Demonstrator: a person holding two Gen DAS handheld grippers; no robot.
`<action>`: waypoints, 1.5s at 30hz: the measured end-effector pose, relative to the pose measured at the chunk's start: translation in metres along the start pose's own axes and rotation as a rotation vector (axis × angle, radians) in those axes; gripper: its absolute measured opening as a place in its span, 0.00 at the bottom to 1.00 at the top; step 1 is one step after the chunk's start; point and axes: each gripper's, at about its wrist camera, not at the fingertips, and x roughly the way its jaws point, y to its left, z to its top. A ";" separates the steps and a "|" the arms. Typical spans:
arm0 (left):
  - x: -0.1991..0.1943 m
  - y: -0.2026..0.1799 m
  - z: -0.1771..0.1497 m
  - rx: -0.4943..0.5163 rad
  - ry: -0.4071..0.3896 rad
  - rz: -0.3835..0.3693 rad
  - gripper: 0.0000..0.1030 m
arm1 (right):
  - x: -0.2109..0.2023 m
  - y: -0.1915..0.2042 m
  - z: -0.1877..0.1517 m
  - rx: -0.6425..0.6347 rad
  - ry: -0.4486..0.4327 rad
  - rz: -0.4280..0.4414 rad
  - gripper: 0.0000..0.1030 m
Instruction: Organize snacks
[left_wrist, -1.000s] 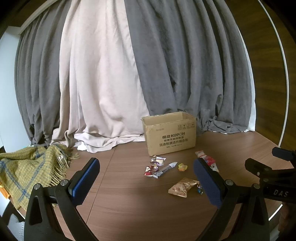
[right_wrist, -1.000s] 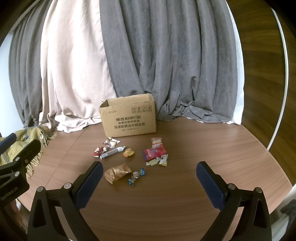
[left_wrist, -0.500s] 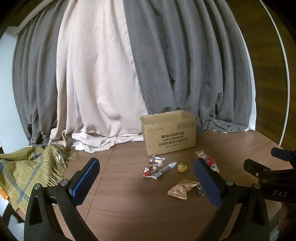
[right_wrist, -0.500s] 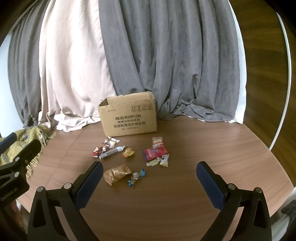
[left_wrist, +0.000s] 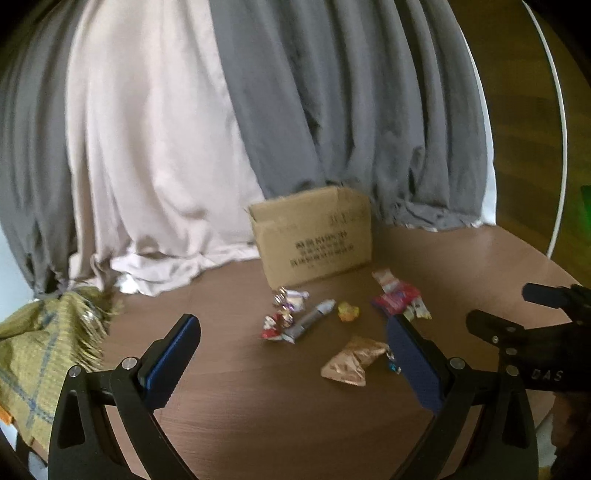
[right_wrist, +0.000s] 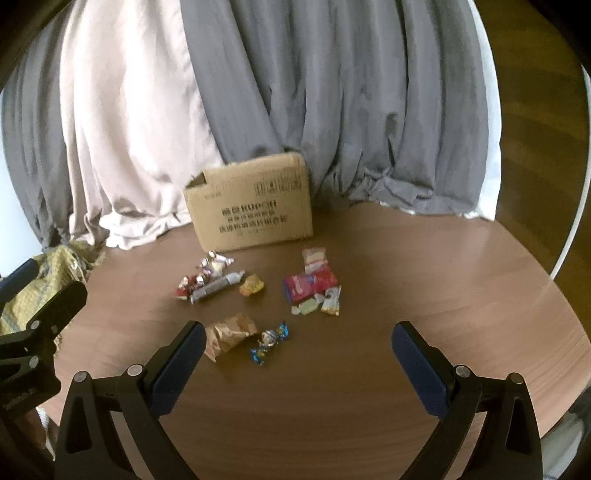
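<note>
Grey curtains (right_wrist: 332, 110) back your wooden counter (right_wrist: 424, 295); light, crinkly snacks (right_wrist: 255, 286) lie scattered near the cardboard box (right_wrist: 251, 210). Both your left gripper (left_wrist: 291, 365) and right gripper (right_wrist: 297, 363) gape wide, empty. Pinch wrappers mid-body, gently.

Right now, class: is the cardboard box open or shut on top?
Open. The box stands upright with its top flaps not closed over; an inner wall shows at the left corner. Contents cannot be seen.

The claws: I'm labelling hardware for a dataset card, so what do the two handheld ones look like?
Both match. The left claw and right claw each have a black, forked frame with silver screw heads and two flat fingers faced with dark blue textured pads. Seen from the left wrist, the right unit's black body bears white letters "DAS". No cables or sleeves show.
</note>
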 end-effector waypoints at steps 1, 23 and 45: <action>0.006 -0.001 -0.001 0.004 0.013 -0.009 0.96 | 0.002 -0.001 0.001 0.002 0.007 0.004 0.99; 0.151 -0.023 -0.025 0.189 0.376 -0.426 0.64 | 0.127 0.005 -0.015 0.052 0.381 0.038 0.62; 0.208 -0.030 -0.051 0.106 0.516 -0.556 0.44 | 0.170 0.012 -0.017 0.020 0.471 0.102 0.44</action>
